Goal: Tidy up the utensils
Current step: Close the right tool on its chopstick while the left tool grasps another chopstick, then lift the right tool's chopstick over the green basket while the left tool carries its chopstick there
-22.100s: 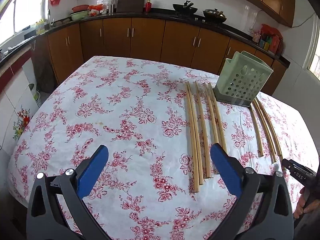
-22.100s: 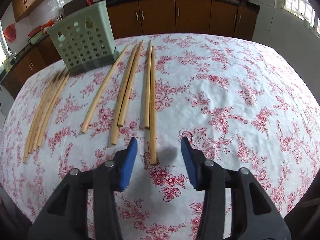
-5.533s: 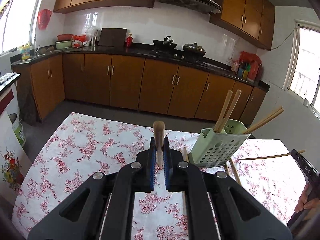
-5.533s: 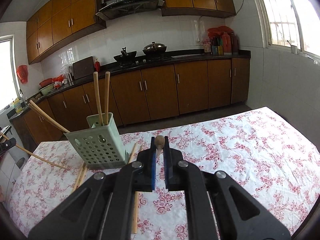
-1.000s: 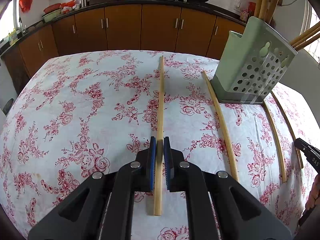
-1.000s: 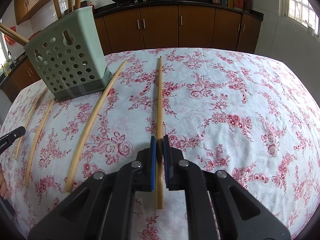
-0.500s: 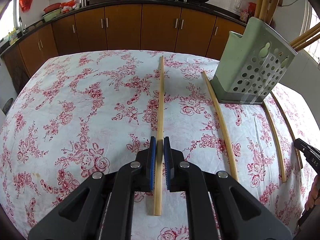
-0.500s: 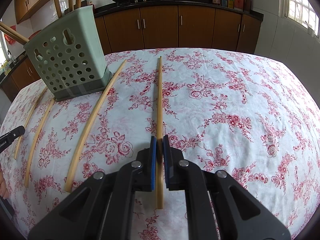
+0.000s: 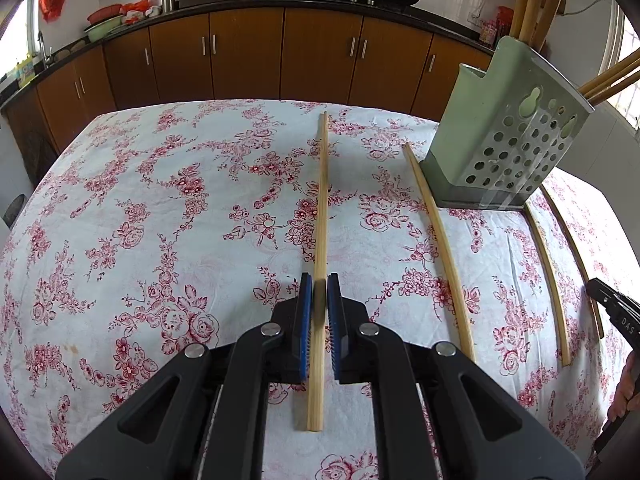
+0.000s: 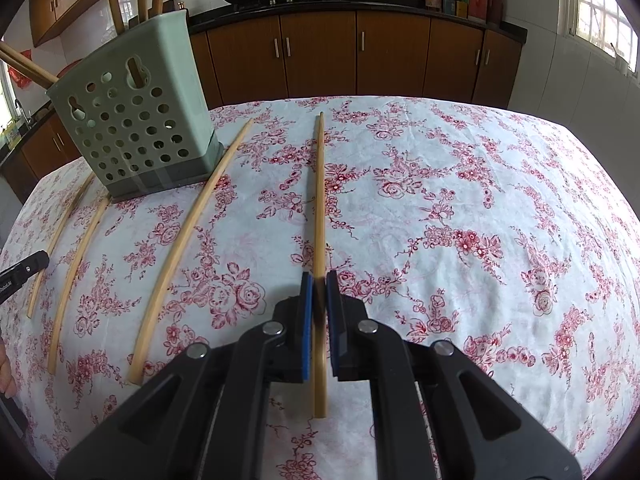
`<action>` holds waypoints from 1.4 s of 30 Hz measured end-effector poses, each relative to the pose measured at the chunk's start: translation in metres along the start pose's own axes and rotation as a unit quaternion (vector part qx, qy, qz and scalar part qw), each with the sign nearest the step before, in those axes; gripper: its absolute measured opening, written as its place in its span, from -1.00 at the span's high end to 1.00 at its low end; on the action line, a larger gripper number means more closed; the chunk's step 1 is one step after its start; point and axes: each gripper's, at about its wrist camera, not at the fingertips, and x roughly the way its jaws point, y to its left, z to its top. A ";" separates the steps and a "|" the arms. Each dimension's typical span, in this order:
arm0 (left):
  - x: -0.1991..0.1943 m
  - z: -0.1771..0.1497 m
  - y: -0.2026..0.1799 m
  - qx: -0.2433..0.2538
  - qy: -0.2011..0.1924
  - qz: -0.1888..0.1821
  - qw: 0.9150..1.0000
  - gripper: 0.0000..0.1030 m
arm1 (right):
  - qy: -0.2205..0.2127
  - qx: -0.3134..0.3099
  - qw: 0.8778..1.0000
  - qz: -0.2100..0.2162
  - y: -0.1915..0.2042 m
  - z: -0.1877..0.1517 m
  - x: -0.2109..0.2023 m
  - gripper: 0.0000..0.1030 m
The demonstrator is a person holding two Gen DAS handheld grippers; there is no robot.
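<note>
My left gripper [image 9: 319,292] is shut on a long bamboo chopstick [image 9: 321,208] that lies flat on the floral tablecloth. My right gripper [image 10: 319,284] is shut on another bamboo chopstick [image 10: 319,196], also lying on the cloth. A pale green perforated utensil holder [image 9: 508,136] stands at the far right in the left wrist view and at the far left in the right wrist view [image 10: 132,112]. Several chopsticks stand in it. Three more chopsticks lie loose beside it [image 9: 440,240] [image 10: 188,240].
The table [image 9: 140,220] is covered by a white cloth with red roses. Brown kitchen cabinets [image 9: 280,52] and a counter with woks stand behind it. The other gripper's tip shows at each view's edge [image 9: 612,308] [image 10: 20,272].
Nothing has visibly moved in the last second. Since 5.5 s ago both grippers came down from holding chopsticks in the air to gripping ones on the table.
</note>
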 end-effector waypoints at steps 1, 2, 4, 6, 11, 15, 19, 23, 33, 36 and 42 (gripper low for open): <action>0.000 0.000 0.000 0.000 0.000 0.000 1.000 0.83 | 0.000 0.000 1.000 0.001 -0.001 0.000 0.000 0.83; 0.000 0.000 0.000 0.000 0.000 0.000 1.000 0.83 | 0.000 0.001 1.000 0.001 -0.001 0.000 0.000 0.83; 0.000 0.000 0.000 0.000 0.000 0.000 1.000 0.82 | 0.000 0.002 1.000 0.002 -0.001 0.001 0.000 0.83; 0.000 0.000 0.000 0.000 0.000 0.001 1.000 0.83 | 0.000 0.003 1.000 0.003 -0.002 0.001 0.000 0.83; -0.003 -0.005 -0.003 -0.002 0.000 0.002 1.000 0.82 | 0.000 0.011 1.000 0.011 -0.005 0.000 -0.002 0.83; -0.006 -0.008 -0.004 -0.003 0.000 -0.001 1.000 0.83 | 0.000 0.010 1.000 0.010 -0.005 -0.002 -0.003 0.83; -0.009 -0.013 -0.005 0.001 0.001 -0.002 1.000 0.83 | 0.000 0.009 1.000 0.010 -0.004 -0.003 -0.006 0.83; -0.012 -0.018 -0.008 0.004 0.001 -0.001 1.000 0.83 | 0.001 0.007 1.000 0.008 -0.001 -0.005 -0.009 0.84; -0.030 -0.027 -0.006 0.015 0.001 0.004 1.000 0.85 | -0.023 0.020 0.999 0.024 -0.006 -0.004 -0.032 0.85; -0.049 -0.019 0.000 0.007 -0.023 -0.005 1.000 0.85 | -0.059 0.014 0.998 0.025 -0.008 0.005 -0.054 0.85; -0.095 0.007 0.006 -0.010 -0.087 -0.025 0.996 0.86 | -0.118 0.019 0.992 0.032 -0.014 0.027 -0.090 0.85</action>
